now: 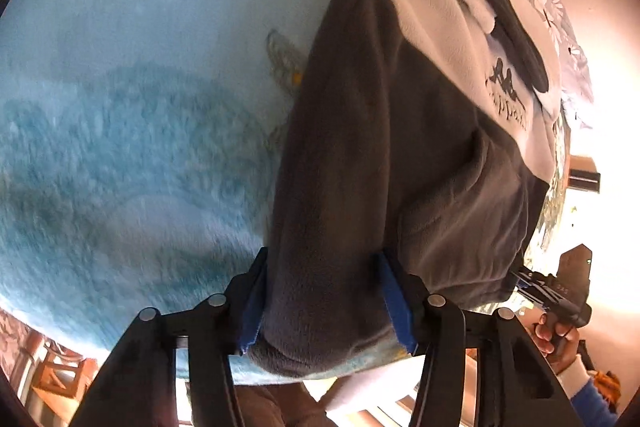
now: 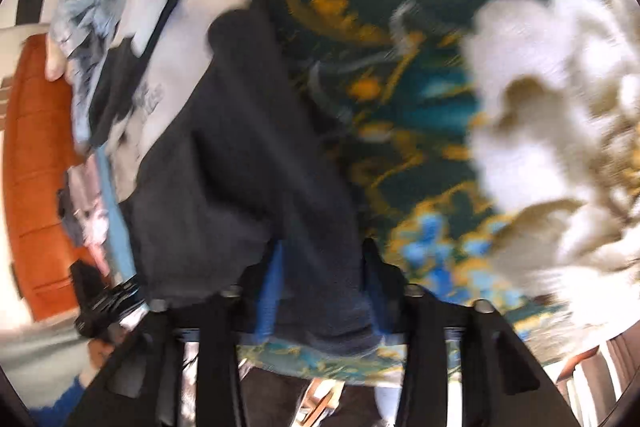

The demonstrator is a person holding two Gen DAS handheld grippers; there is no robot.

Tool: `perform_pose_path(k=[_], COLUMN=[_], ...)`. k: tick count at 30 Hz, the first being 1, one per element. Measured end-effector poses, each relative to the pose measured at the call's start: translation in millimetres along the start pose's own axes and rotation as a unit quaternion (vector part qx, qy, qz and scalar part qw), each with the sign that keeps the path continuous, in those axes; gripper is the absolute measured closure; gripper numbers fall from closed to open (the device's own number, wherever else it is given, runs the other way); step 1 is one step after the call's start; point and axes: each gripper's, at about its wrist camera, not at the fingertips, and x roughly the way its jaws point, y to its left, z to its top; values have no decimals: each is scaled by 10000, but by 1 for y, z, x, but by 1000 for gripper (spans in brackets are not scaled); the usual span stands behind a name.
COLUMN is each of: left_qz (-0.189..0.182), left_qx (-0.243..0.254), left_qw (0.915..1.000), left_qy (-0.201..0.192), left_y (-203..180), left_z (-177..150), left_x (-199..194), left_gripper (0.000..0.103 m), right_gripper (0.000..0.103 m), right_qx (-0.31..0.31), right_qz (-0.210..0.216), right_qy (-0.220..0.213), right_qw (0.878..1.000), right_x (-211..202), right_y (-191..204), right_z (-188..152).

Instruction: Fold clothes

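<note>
The dark grey and white fleece top (image 1: 384, 131) is seen lying on a blue plush blanket (image 1: 120, 107), running from 6 o'clock up to 1 o'clock in the left wrist view. Its lower hem is bunched between the blue pads of the left tool (image 1: 324, 303), which is about half closed on the thick fabric. The right tool (image 2: 324, 291) is narrowed on another part of the hem; in that blurred view the grip appears closed on cloth.

A slip is judged possible, since thick fleece is held only at its edge and could be pulled free if the two tools are moved unevenly. The patterned blanket (image 2: 400, 67) beneath might also be caught.

A dark logo print (image 1: 506, 95) is visible on the white panel; its lettering cannot be read.
</note>
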Motion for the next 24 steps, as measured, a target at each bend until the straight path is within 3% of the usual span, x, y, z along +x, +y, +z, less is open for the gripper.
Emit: perform_pose_path(k=[4,6,8,10,14,18,24], left_qz=[15,221,220,88,-305,-754,-1063], left_qx=[-168,8,25,-58,-172,-297,-195], left_qw=[9998,9996,9994,9994,9989,9967,9937], left_qy=[66,193,269,333,315,60,-293], left_y=[5,0,-4,-6,-14,-26,-79], left_z=[-6,-7,-4,0,20,60,153], left_x=[-1,-1,-8,-18,-54,-96,-123], left_gripper=[47,55,87,92,93,93,93], right_gripper=[82,87,92,94,95,95,95], right_qx=[156,176,67,139,356,585,730], right_qz=[-152,-287,-456,-333,103,617,1251], right_qy=[52,78,107,88,-137,-533,-1156], right_qw=[9997,9994,9989,9993,9992,9950,9827], right_x=[0,0,-2,-9,-38,-71,-105], right_y=[-2,-1,7,13,23,39,89], right_z=[-4,-6,-8,-7,-4,13,80])
